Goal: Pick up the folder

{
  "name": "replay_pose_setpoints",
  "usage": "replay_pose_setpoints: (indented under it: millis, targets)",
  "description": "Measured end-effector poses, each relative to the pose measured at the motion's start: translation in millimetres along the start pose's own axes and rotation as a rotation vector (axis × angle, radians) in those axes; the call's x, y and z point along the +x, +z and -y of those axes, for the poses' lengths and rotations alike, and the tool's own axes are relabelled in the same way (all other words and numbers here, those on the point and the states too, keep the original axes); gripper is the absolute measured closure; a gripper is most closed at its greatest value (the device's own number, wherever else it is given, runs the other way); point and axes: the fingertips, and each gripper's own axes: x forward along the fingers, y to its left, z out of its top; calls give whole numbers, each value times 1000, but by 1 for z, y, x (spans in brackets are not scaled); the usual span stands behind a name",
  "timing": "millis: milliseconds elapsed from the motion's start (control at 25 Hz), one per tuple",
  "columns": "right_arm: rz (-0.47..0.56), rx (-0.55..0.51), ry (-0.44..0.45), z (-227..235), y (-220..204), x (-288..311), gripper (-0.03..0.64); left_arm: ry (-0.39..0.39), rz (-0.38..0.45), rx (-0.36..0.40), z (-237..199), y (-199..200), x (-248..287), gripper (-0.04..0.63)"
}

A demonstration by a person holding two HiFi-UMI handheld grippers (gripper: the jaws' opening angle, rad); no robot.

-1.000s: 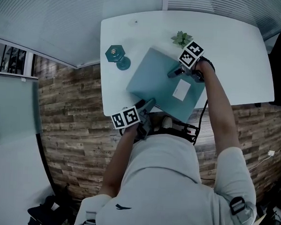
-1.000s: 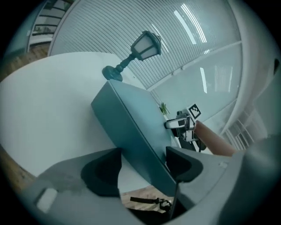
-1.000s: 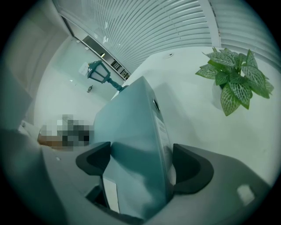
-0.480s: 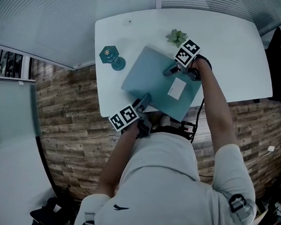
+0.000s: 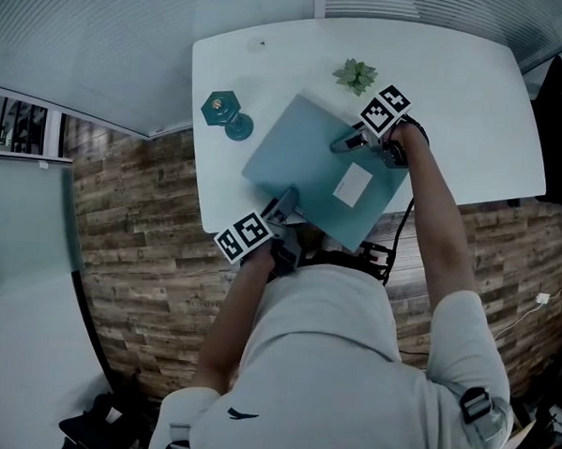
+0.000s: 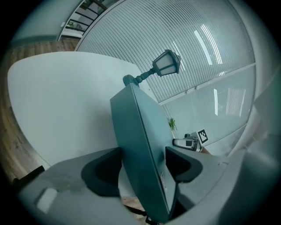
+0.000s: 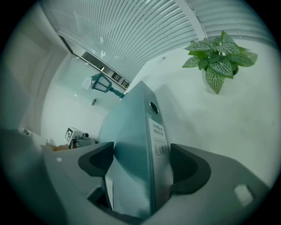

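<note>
A teal folder [image 5: 308, 164] with a white label lies aslant on the white table [image 5: 457, 97], its near corner past the table's front edge. My left gripper [image 5: 287, 202] is at that near corner. In the left gripper view the folder [image 6: 136, 127] stands edge-on between the pads, and the left gripper [image 6: 142, 169] is shut on it. My right gripper [image 5: 346, 142] is at the far right end. There the labelled spine [image 7: 156, 132] fills the gap. The right gripper [image 7: 141, 160] has just been closing its jaws, and both pads now lie against the folder.
A teal lantern-shaped ornament [image 5: 226, 113] stands left of the folder. A small potted plant [image 5: 355, 75] sits just behind the right gripper. Wooden floor [image 5: 140, 221] lies left of and below the table. The person's body is close to the front edge.
The left gripper's marker cube has rolled a little at the folder's near corner. The folder and the right gripper stay about where they were on the table.
</note>
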Motion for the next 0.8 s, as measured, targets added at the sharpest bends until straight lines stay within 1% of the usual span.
replay_pose_setpoints:
  millis: [160,280,520,640,720,800]
  targets:
    - [12,-8,37,-8,-10,3,212,-7,5,28,-2,1,-4,272]
    - [33,-26,31,-12,-15,6,216,-13,3,51,-5,1,-8,272]
    - [91,-149,-18,-29,-8,0,219,-30,-1,100,-5,-2,-16,272]
    - [126,-219,-41,-40,-3,-5,221,-32,9,142,-1,-3,-21,272]
    - [160,-263,-53,-47,-1,-9,221,-32,20,174,2,-1,-25,268]
    - [211,-302,-65,-55,3,-14,221,-37,49,200,6,6,-30,268]
